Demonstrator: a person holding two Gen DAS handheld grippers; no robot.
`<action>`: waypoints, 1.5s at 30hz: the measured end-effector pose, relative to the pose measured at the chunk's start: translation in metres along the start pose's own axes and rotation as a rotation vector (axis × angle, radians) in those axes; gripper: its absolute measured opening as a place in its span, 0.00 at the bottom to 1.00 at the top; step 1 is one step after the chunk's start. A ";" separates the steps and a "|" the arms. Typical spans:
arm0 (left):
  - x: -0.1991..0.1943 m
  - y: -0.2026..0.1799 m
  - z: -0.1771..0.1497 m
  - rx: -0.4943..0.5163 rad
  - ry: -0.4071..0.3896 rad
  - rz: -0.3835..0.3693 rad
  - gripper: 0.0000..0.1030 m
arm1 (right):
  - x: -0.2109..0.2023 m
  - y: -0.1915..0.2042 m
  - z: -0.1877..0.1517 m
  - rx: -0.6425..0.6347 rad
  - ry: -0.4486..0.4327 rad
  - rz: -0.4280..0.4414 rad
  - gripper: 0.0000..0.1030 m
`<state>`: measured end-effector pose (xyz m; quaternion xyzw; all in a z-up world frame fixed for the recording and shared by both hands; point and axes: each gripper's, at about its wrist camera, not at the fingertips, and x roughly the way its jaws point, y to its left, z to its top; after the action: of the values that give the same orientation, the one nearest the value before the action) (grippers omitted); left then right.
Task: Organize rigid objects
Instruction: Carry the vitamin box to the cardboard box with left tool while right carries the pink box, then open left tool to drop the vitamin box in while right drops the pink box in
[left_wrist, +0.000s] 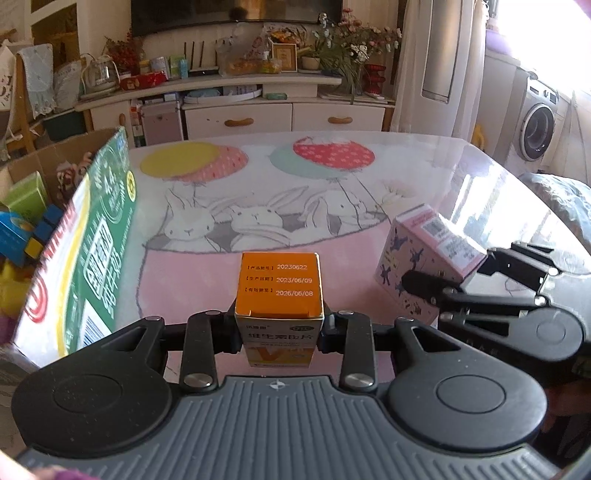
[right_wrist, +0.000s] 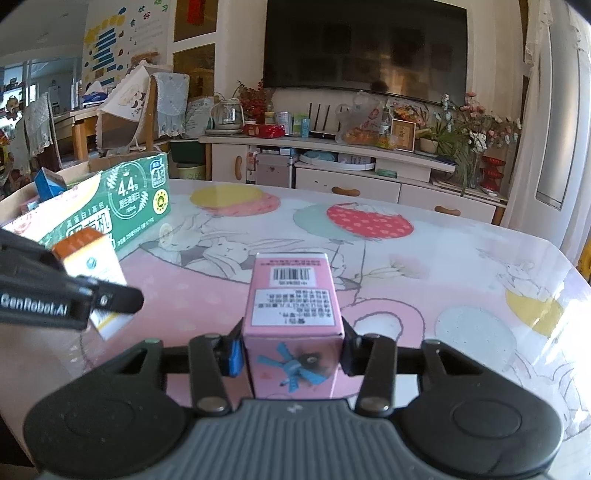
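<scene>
Cardboard, light, thin-walled — orange box (left_wrist: 279, 295) clamped in left gripper (left_wrist: 279, 332) above the table (left_wrist: 424, 177) | pink box (right_wrist: 293, 314) pinched by right gripper (right_wrist: 291, 354) | hold flat sides gently — panels crush easily

Open tablecloth (left_wrist: 295, 236) ahead of the orange vitamin box (left_wrist: 279, 284) right up to the table's far edge, with nothing standing on it there. Blocked to the left of that box by the tall green-and-white milk carton case (left_wrist: 88, 251), open-topped and crowded with small boxes. Hemmed in just to the right of the orange box by the pink carton (left_wrist: 424, 254) clamped in the right gripper (left_wrist: 467, 267), with bare cloth again beyond it; in the right wrist view the left gripper (right_wrist: 122, 295) with the orange box (right_wrist: 88, 254) fills the passage between pink carton (right_wrist: 293, 295) and green case (right_wrist: 122, 199).
</scene>
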<state>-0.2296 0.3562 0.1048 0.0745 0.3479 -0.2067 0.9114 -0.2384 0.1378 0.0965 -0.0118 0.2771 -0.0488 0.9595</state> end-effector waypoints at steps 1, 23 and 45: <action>-0.002 0.000 0.001 0.001 -0.006 0.005 0.40 | 0.000 0.001 0.000 -0.003 0.001 0.003 0.44; -0.053 0.061 0.053 -0.167 -0.224 0.127 0.40 | -0.007 0.048 0.064 -0.037 -0.092 0.113 0.44; -0.046 0.190 0.064 -0.445 -0.163 0.366 0.40 | 0.093 0.156 0.156 -0.022 -0.124 0.427 0.47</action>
<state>-0.1405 0.5253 0.1815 -0.0826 0.2912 0.0372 0.9524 -0.0635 0.2833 0.1712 0.0336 0.2144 0.1595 0.9631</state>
